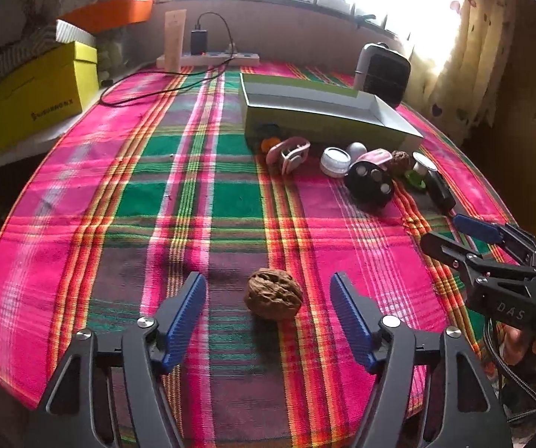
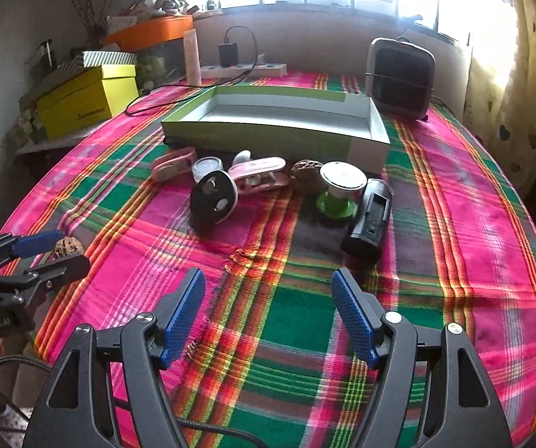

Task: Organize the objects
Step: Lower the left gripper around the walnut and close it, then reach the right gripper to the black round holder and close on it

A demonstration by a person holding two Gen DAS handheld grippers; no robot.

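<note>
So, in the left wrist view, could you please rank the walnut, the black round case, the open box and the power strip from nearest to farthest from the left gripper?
1. Walnut, between the left gripper's open fingers.
2. Black round case, further out, to the right.
3. Open box, behind the case.
4. Power strip, at the table's far edge.

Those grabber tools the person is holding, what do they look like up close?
Each is a black frame of angular bars with silver bolts. The left gripper and right gripper end in two fingers faced with ribbed blue pads. White lettering marks the bodies, and a braided black cable trails from the right one.
</note>
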